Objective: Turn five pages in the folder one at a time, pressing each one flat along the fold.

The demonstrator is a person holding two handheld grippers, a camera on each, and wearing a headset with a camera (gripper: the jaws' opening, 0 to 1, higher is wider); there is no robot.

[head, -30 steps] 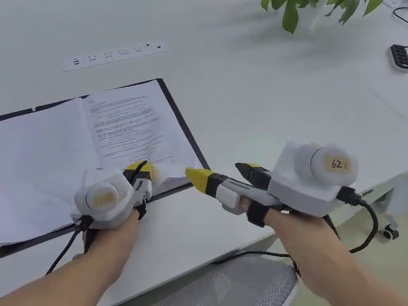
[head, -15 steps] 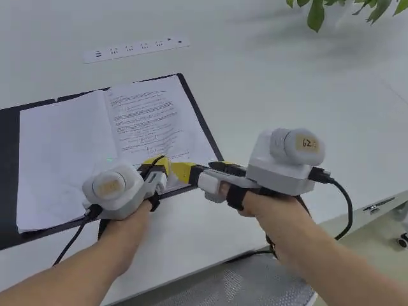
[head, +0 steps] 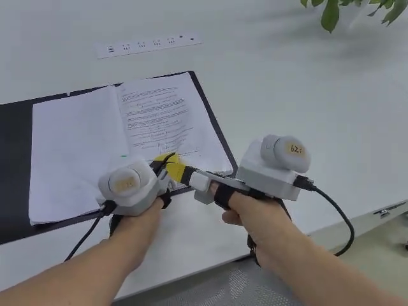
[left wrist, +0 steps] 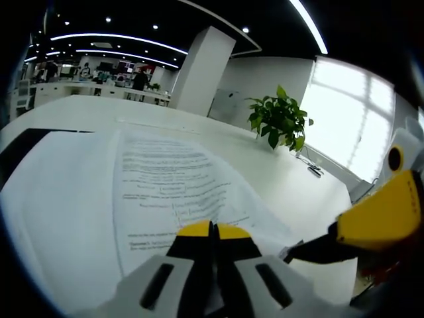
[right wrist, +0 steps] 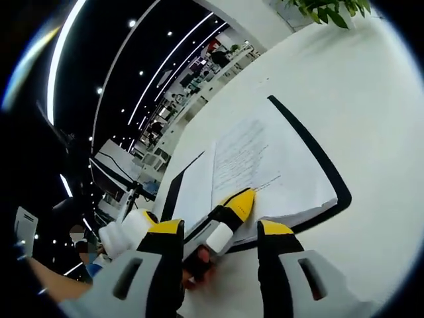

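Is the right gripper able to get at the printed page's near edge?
Probably yes: the right gripper is open beside the printed page, but the shut left gripper lies between its jaws.

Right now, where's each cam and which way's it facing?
Head view: headset, facing down at the open folder; forearms, left gripper, right gripper show.
Left gripper view: along its shut jaws, across the printed page toward a plant.
Right gripper view: between its open jaws, past the left gripper's tip, at the folder's near corner.
Shared: all see the printed page.

Left tool [left wrist: 212, 230] jaws pressed together; right tool [right wrist: 222, 228] jaws spread; tips close together; both forearms [head: 95, 274] reaching forward.
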